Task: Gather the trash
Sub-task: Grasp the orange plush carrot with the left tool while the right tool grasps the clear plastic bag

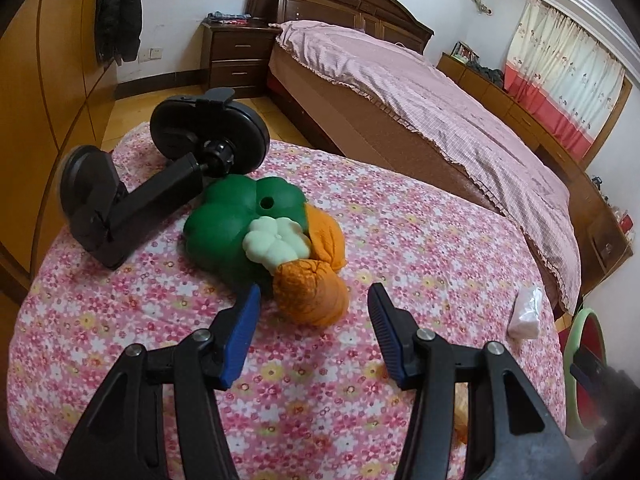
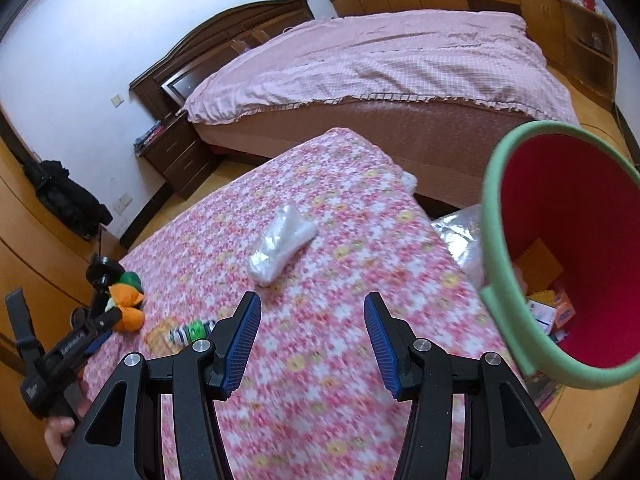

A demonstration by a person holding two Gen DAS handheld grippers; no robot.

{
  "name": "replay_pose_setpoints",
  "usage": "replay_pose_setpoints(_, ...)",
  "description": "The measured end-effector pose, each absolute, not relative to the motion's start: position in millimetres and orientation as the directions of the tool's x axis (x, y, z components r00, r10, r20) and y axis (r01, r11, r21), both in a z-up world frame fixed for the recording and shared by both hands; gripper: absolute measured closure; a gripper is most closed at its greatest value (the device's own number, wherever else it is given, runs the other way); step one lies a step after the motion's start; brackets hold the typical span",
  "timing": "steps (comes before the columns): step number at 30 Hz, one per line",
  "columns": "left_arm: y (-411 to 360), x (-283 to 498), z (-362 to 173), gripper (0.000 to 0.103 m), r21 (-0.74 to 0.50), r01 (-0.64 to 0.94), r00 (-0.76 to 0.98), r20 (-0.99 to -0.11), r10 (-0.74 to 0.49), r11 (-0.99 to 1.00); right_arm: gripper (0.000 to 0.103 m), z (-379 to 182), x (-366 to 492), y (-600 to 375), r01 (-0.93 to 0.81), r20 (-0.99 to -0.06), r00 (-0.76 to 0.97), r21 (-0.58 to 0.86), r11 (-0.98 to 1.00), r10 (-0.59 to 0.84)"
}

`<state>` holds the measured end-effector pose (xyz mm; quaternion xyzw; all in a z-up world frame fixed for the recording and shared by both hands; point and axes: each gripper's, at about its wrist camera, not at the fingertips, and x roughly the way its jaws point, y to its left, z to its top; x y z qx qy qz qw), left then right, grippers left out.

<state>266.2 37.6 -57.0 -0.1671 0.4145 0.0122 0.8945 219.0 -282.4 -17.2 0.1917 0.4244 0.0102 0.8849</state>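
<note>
Through my left wrist camera, my left gripper hangs over the flowered tablecloth with its blue pads spread and nothing between them. Just beyond the pads, on the cloth, lies an orange cloth bundle touching a pale knobbly lump and a green plastic shape; my left pad's tip sits just beside the orange bundle, though I cannot tell whether it touches. Further along the cloth lies a black clamp stand, and near the cloth's right edge a crumpled clear plastic bag. Through my right wrist camera, my right gripper is likewise spread and empty above the same cloth. The plastic bag lies on the cloth beyond my pads, apart from them. Off the cloth's right edge stands a red bin with a green rim, paper scraps inside. At the cloth's left edge a hand holds my other gripper by the orange bundle.
</note>
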Motion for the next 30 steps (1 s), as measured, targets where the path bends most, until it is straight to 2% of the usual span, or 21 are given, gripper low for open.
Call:
replay_pose_setpoints(6, 35, 269, -68, 0.066, -0.326, -0.141, 0.655, -0.739, -0.159, 0.935, 0.048, -28, 252, -264, 0.132, -0.75, 0.63, 0.36, 0.924, 0.203)
replay_pose_setpoints(14, 41, 273, -76, 0.067, -0.384, -0.145, 0.658, -0.726, -0.201, 0.912, 0.048, -42, 282, -244, 0.121, -0.754, 0.625, 0.346, 0.93, 0.199)
replay_pose_setpoints(16, 43, 274, -77, 0.075, -0.392, -0.143, 0.656, -0.725, -0.21, 0.909, 0.048, -45, 286, -243, 0.124, -0.758, 0.623, 0.341, 0.932, 0.194)
replay_pose_setpoints(17, 44, 274, -77, 0.075, -0.404, -0.139, 0.654, -0.723, -0.223, 0.904, 0.048, -48, 287, -244, 0.126, -0.76, 0.62, 0.341, 0.931, 0.195)
replay_pose_setpoints(19, 45, 273, -76, 0.078, -0.422, -0.122, 0.658, -0.712, -0.245, 0.898, 0.055, -53, 288, -245, 0.128, -0.76, 0.617, 0.351, 0.927, 0.203)
replay_pose_setpoints(20, 44, 272, -75, 0.079, -0.423, -0.113, 0.661, -0.708, -0.25, 0.899, 0.065, -54, 289, -245, 0.13, -0.763, 0.614, 0.352, 0.927, 0.203)
replay_pose_setpoints(30, 32, 263, -62, 0.081, -0.422, -0.03, 0.686, -0.668, -0.288, 0.906, 0.075, -58, 287, -245, 0.112, -0.761, 0.606, 0.372, 0.921, 0.233)
